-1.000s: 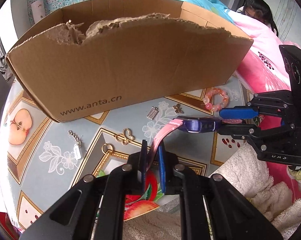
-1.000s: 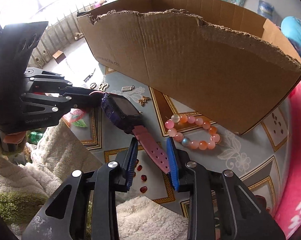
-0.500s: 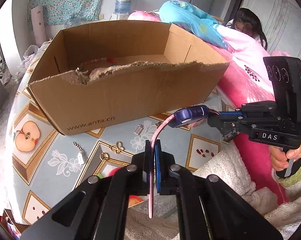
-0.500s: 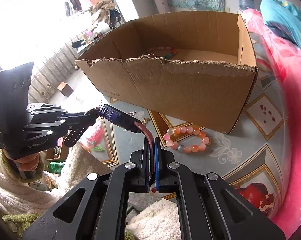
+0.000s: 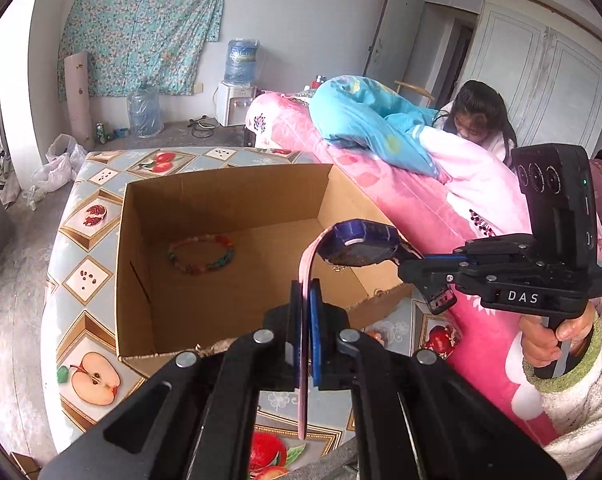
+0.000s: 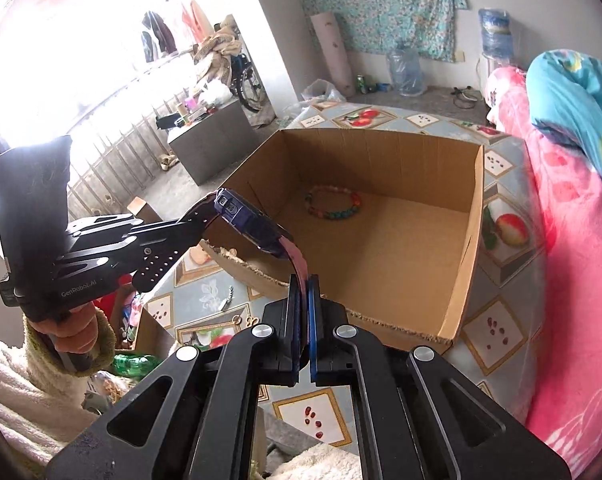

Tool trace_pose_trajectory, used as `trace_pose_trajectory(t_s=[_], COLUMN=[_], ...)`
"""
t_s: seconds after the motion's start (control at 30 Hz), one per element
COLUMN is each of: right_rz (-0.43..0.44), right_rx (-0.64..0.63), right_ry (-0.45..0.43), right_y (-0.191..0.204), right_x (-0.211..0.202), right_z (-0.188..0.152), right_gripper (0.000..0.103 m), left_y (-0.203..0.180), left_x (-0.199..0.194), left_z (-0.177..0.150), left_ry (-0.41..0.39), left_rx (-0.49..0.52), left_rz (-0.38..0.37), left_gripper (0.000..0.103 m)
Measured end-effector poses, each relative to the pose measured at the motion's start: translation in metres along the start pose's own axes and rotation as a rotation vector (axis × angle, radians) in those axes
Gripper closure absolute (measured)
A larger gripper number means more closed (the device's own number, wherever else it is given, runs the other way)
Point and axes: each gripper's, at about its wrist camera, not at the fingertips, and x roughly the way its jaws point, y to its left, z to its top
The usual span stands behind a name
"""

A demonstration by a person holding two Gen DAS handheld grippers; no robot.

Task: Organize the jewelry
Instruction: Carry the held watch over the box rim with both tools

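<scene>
Oilcloth printed with fruit covers the table nearest the cameras, with a white fleece sleeve at its near edge. Above it both tongs are clamped tight on one children's watch: the left gripper pinches one pink strap, the right gripper the other, and the purple case hangs between them over the near torn rim of the cardboard box. A multicoloured bead bracelet lies on the box floor toward its far left. Small metal charms on the cloth are too small to identify. Right of the table runs a pink quilt. Farther off stand water jugs below a floral wall cloth. Window glare whitens the far left of the right wrist view.
</scene>
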Motion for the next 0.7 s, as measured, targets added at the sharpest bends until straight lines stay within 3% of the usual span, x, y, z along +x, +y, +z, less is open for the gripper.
trace_pose_trajectory(t_s=[0.23, 0.43, 0.5, 0.6, 0.7], right_rz=[-0.063, -0.171, -0.215, -0.251, -0.252], right_rx=[0.058, 0.032, 0.032, 0.035, 0.028], right_ry=[0.225, 0.306, 0.292, 0.24, 0.184], right_y=[-0.04, -0.059, -0.067, -0.076, -0.077], right_x=[0.065, 0.109, 0.117, 0.118, 0.113], right_z=[0.048, 0.081, 0.092, 0.102, 0.106], right_gripper=[0.101, 0.099, 0.092, 0.082, 0.081], left_y=[0.039, 0.057, 0.064, 0.072, 0.074], left_x=[0.079, 0.144, 0.164, 0.183, 0.181], left_z=[0.044, 0.062, 0.066, 0.069, 0.074], left_ry=[0.174, 0.313, 0.365, 0.411, 0.378], left_rx=[-0.118, -0.127, -0.132, -0.137, -0.153], left_rz=[0.027, 0.086, 0.119, 0.149, 0.137], left_gripper=[0.1, 0.1, 0.099, 0.089, 0.079])
